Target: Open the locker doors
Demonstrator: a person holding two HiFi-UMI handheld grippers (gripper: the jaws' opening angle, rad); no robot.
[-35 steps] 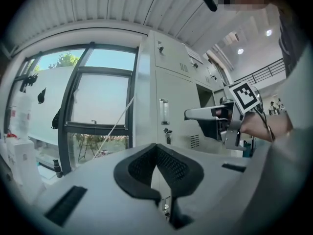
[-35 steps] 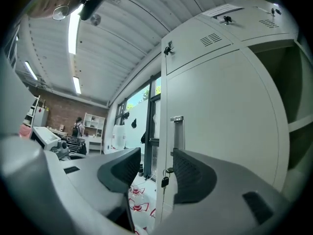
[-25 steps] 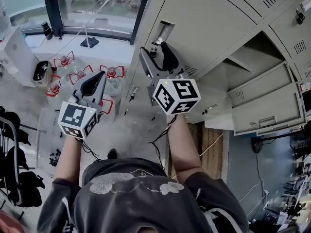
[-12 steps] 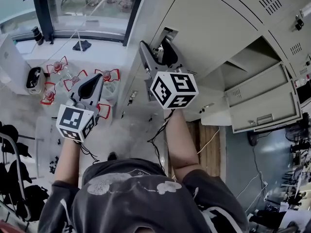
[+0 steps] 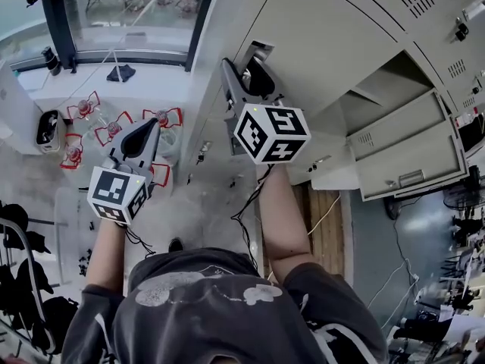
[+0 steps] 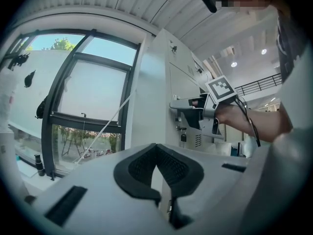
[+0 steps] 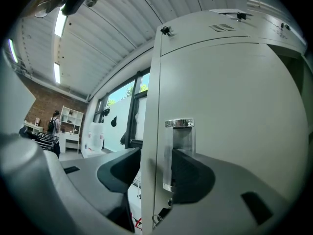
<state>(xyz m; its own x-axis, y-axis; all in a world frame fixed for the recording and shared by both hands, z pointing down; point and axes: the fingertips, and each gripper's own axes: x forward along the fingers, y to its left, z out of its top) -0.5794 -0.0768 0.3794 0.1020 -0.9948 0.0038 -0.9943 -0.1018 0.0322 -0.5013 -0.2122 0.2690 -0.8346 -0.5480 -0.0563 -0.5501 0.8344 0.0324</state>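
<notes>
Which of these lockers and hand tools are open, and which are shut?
Near door: shut.
Far door: swung open.
Left tool: shut, empty.
Right tool: jaws have just been closing, now gripping the near door at its handle.

Two hand-held grippers (image 5: 150,127) (image 5: 244,70), one locker bank (image 5: 333,44)

Person wearing dk grey short-sleeved tee (image 5: 204,290) w/ pale print across it, left gripper (image 5: 150,127) & right gripper (image 5: 241,65) showing lt grey bodies w/ blk jaw pads, each carrying a b/w square-marker cube (image 5: 271,133), thin blk cables (image 5: 246,207) hanging below.
</notes>
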